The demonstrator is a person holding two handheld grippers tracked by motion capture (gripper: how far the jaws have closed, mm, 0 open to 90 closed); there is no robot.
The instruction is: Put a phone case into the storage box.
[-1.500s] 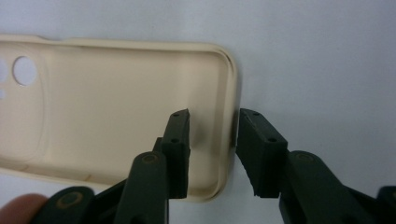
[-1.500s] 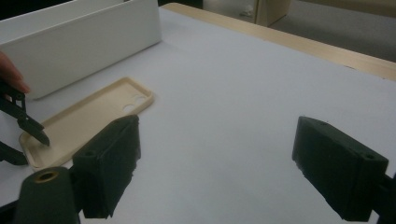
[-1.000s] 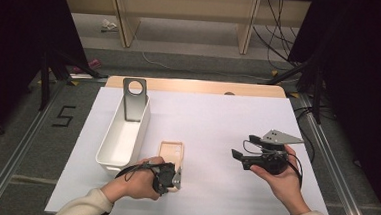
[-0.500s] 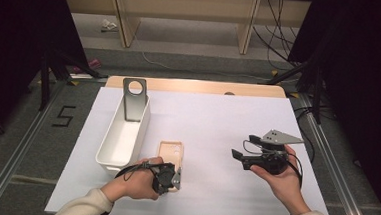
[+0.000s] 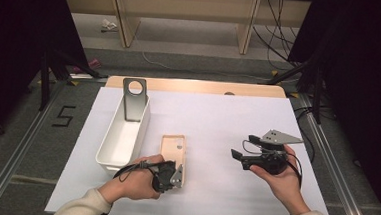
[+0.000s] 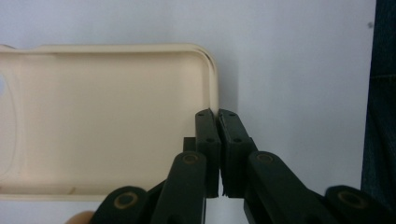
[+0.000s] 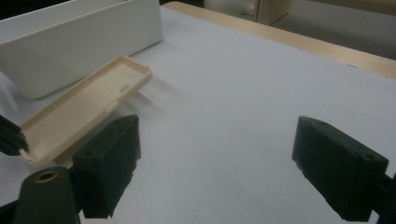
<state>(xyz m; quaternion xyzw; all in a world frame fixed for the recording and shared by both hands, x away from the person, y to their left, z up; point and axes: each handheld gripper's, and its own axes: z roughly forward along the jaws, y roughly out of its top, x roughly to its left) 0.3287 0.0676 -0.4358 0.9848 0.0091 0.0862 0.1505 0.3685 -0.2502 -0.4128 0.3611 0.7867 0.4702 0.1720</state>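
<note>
**A:** What sits at the centre of the scene?

**B:** A cream phone case (image 5: 173, 156) lies open side up on the white sheet covering the bench (image 5: 218, 119), near the front edge and just right of a long white bin (image 5: 124, 133). In the right gripper view the case (image 7: 84, 109) looks tilted, with its far end raised off the sheet.

**A:** Is anything holding it?

**B:** Yes. The left gripper (image 5: 172, 175), held in the person's left hand (image 5: 136, 182), is at the near end of the case. In the left gripper view its fingers (image 6: 208, 135) are pressed nearly together, pinching the thin rim of the case (image 6: 102, 116) at a rounded corner.

**A:** And the other hand?

**B:** The right hand (image 5: 277, 175) holds the right gripper (image 5: 240, 148) above the bench, well apart from the case, pointing left toward it. Its fingers (image 7: 109, 161) stand wide, with nothing between them.

**A:** What else is on the bench?

**B:** A grey metal bracket (image 5: 134, 98) with a round hole stands upright at the far end of the bin. The bin's inside looks bare.

**A:** Beyond the bench?

**B:** A grey floor (image 5: 191, 62) with a painted "5" (image 5: 63, 116) at left, and loose cables (image 5: 277, 47) at the far right.
</note>
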